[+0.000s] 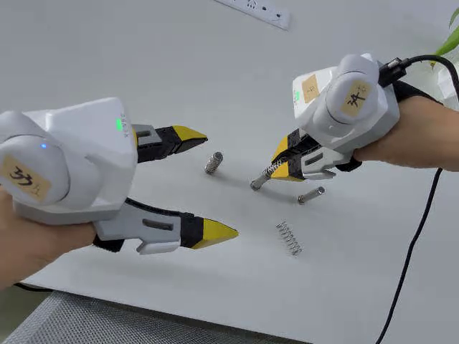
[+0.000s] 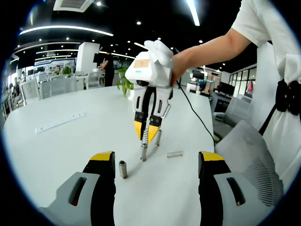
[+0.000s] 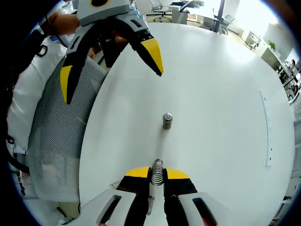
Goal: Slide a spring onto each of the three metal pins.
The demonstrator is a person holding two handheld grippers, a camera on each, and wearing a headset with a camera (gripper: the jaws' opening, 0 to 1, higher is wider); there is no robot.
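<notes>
1. Springs and metal pins sit near the middle of the white tabletop [image 1: 215,57].
2. Left gripper [image 1: 204,183], white with yellow-tipped black jaws, hovers at the near left, jaws wide apart and holding nothing.
3. Right gripper [image 1: 283,163], of the same make, is clamped on a coil spring [image 1: 271,170] that sits around a tilted silver pin [image 1: 257,183].
4. Left of that stands a short spring-wrapped pin [image 1: 213,163]; just right sits another pin [image 1: 310,194].
5. Nearest lies a loose spring [image 1: 289,237].
</notes>
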